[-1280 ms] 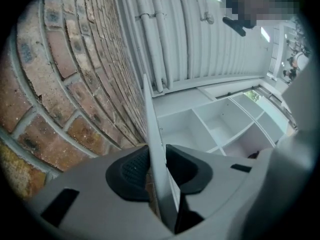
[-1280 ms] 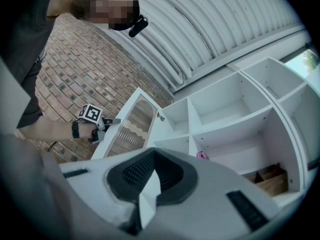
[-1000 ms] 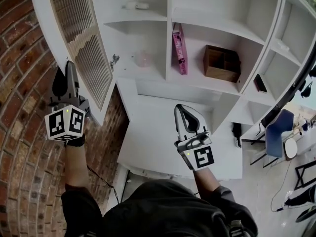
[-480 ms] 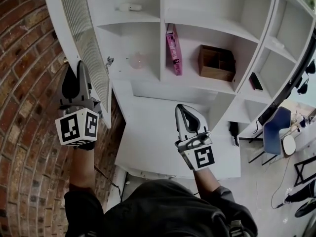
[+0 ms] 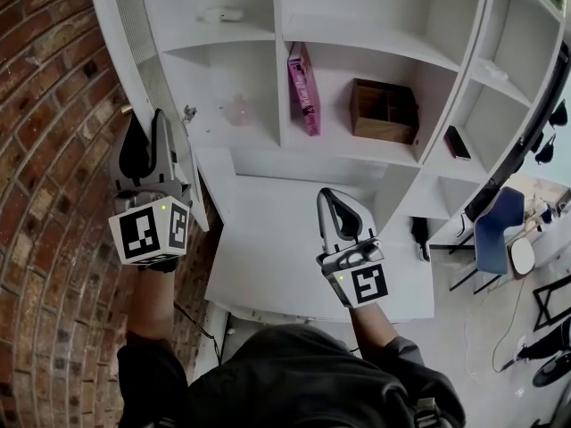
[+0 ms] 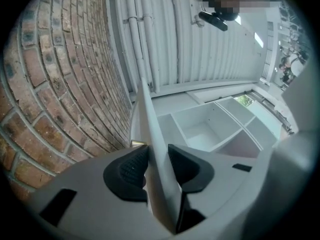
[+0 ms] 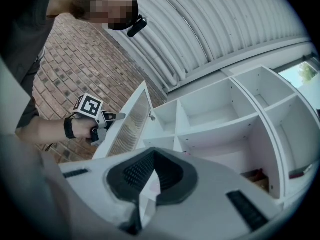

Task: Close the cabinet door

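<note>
The white cabinet door (image 5: 147, 52), with a slatted panel, stands partly open at the left of the white shelf unit (image 5: 357, 163), beside the brick wall. My left gripper (image 5: 147, 119) straddles the door's free edge. In the left gripper view the door (image 6: 150, 129) runs between the two black pads of the left gripper (image 6: 154, 156). Its jaws have just been opening and stand a little apart from the panel. My right gripper (image 5: 328, 196) hovers in front of the lower shelves with its tips together and nothing held. The right gripper view shows the door (image 7: 131, 121) beyond the right gripper (image 7: 152, 156).
A brick wall (image 5: 53, 150) runs close behind the door on the left. A pink book (image 5: 302, 83), a brown wooden box (image 5: 384, 111) and a small white object (image 5: 219, 13) sit on the shelves. A blue chair (image 5: 500, 230) stands on the floor at the right.
The left gripper has moved right with the door's edge, and the door has swung nearer the shelves, showing more edge-on. The right gripper has hardly moved.
</note>
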